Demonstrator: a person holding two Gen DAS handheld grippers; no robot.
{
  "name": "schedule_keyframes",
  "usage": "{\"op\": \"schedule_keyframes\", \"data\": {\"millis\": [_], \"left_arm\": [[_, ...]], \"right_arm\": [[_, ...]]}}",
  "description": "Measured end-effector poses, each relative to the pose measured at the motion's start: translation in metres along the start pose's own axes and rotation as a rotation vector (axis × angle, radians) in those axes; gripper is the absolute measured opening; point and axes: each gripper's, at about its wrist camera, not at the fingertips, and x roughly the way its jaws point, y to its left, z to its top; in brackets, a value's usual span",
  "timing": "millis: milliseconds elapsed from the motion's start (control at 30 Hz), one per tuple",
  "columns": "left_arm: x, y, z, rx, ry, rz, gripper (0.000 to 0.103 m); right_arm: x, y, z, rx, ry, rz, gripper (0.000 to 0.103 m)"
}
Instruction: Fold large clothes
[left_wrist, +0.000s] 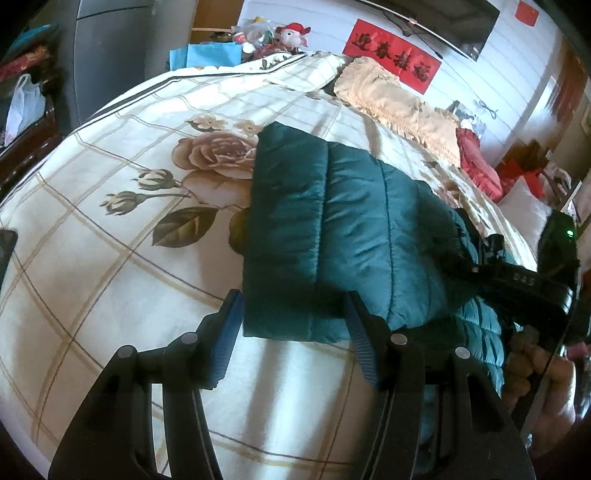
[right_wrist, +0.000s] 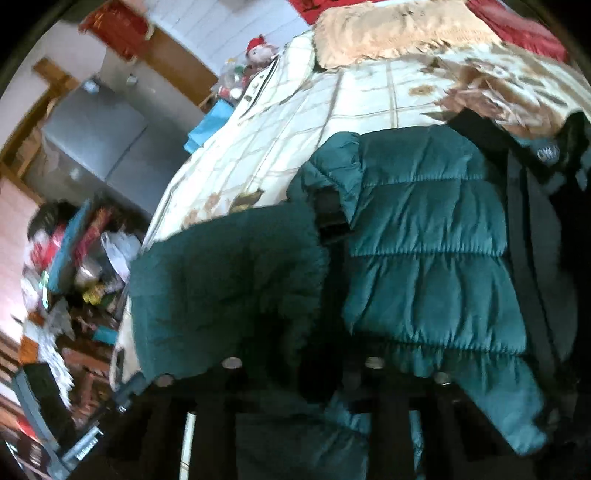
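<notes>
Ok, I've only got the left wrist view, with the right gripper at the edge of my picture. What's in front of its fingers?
Observer: The teal jacket. A blurred fold of it lies over the right gripper, hiding its fingertips.
Operator: Any sleeve visible there?
Observer: Yes, one sleeve lies on the quilted body and ends in a dark cuff.
Operator: And past the body?
Observer: A dark strip runs along the jacket's right edge.
</notes>
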Motion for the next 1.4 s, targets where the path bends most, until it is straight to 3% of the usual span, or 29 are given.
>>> {"op": "schedule_keyframes", "data": {"millis": [300,533,767,867,1000,1133,1167,1300,1400], "left_arm": [[-0.007,-0.002,-0.017,0.015,-0.015,-0.013,0.056],[0.018,-0.035,-0.026,0.096,0.054,-0.006,0.056],[0.050,-0.083,-0.020,0.157,0.082,-0.016,0.056],[0.062,-0.094,-0.013,0.188,0.092,0.026,0.056],[0.065,-0.083,-0.001,0.119,0.077,0.030,0.056],[0.072,-0.069,0.000,0.073,0.082,0.025,0.066],[0.075,-0.068,-0.002,0.070,0.092,0.026,0.066],[0.076,-0.068,-0.004,0.073,0.098,0.035,0.066],[0.071,-0.070,-0.004,0.079,0.105,0.026,0.066]], "right_arm": [[-0.101,0.012,0.019,-0.077,-0.253,-0.048,0.010],[-0.191,0.007,0.038,-0.069,-0.427,-0.105,0.009],[-0.241,-0.022,0.039,0.008,-0.500,-0.138,0.009],[-0.254,-0.030,0.037,0.031,-0.519,-0.138,0.009],[-0.272,-0.044,0.029,0.038,-0.556,-0.172,0.009],[-0.266,-0.085,0.015,0.109,-0.529,-0.262,0.008],[-0.255,-0.099,0.011,0.119,-0.504,-0.332,0.008],[-0.210,-0.159,-0.002,0.239,-0.359,-0.433,0.007],[-0.193,-0.191,-0.010,0.300,-0.292,-0.444,0.007]]}}
